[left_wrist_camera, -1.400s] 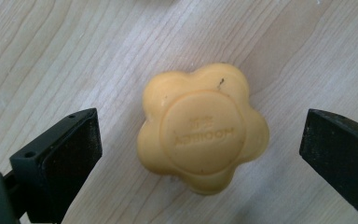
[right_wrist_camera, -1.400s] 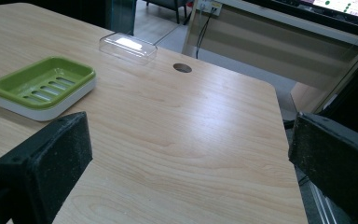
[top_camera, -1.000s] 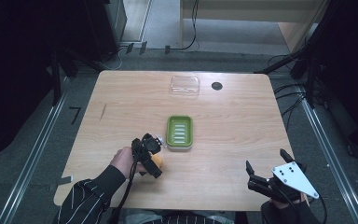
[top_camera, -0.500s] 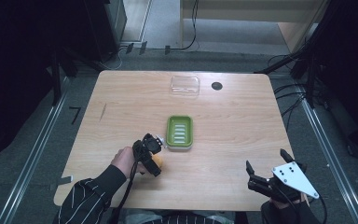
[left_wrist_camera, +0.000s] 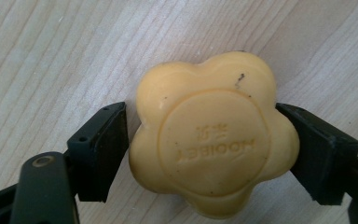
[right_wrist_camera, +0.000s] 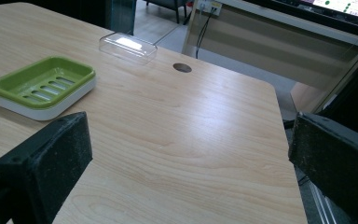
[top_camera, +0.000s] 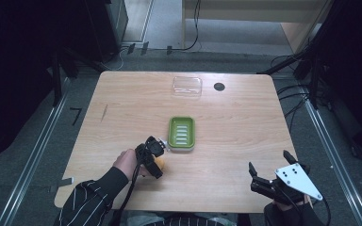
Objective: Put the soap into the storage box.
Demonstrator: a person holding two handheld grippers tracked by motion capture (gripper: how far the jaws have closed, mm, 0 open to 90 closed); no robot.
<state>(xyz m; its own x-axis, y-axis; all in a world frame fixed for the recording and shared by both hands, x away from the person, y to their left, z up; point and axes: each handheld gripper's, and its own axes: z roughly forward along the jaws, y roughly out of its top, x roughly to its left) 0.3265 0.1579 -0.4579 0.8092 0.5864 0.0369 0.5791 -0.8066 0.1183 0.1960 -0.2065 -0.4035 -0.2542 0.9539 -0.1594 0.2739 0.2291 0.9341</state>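
Soap (left_wrist_camera: 212,135), a yellow flower-shaped bar, is lying flat on the wooden table (top_camera: 245,141), just beside the near corner of the green soap dish (top_camera: 181,133), likely its destination. Left gripper (top_camera: 156,157) is pointing steeply down over it, jaws pressing its two sides. Right gripper (top_camera: 268,181) is resting at the table's near right edge, jaws spread wide, holding nothing.

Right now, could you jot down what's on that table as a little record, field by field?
Surface: wooden table
Left gripper: jaws closed on both sides of the soap
Soap: yellow, flower-shaped, stamped lettering, lying on the wood
Soap dish: green, ridged, nothing in it, beside the soap
Clear lid: at the far edge
Right gripper: open, holding nothing, near edge
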